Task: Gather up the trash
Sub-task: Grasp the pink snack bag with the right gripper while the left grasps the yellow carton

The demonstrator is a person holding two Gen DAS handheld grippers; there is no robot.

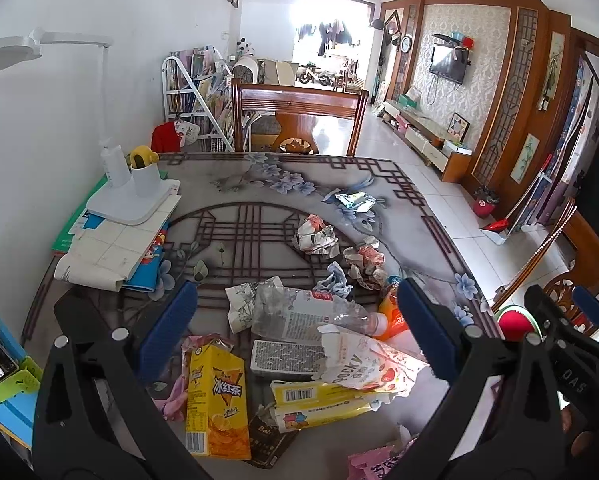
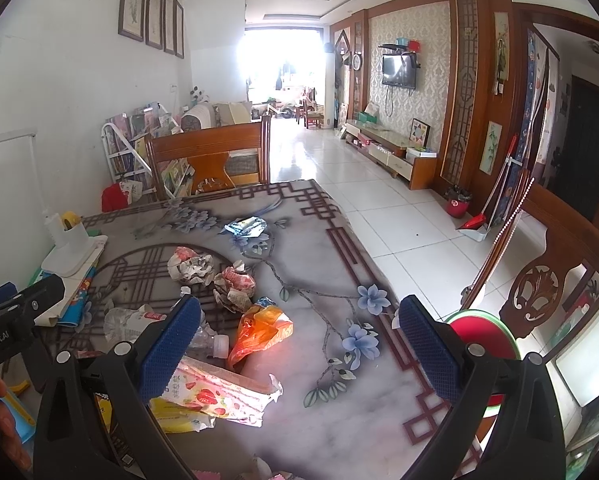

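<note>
**Black two-finger grippers with blue pads**

The left gripper [image 1: 297, 320] has two black plastic arms with triangular cut-outs at the lower corners of the frame, round silver rivets at the joints, and dark blue textured pads [image 1: 171, 322] on the fingers. The right gripper [image 2: 299, 336] is built the same: black arms, silver rivets, blue dimpled pads [image 2: 425, 346]. White lettering shows on each black body where it appears at the edge of the other view.

A home's living and dining room: a wall-mounted television [image 2: 398, 71] over a low cabinet [image 2: 391, 154], framed pictures [image 2: 151, 10], wooden dining chair [image 1: 299, 114], bookrack [image 1: 195, 92], tiled floor [image 2: 379, 216].
</note>
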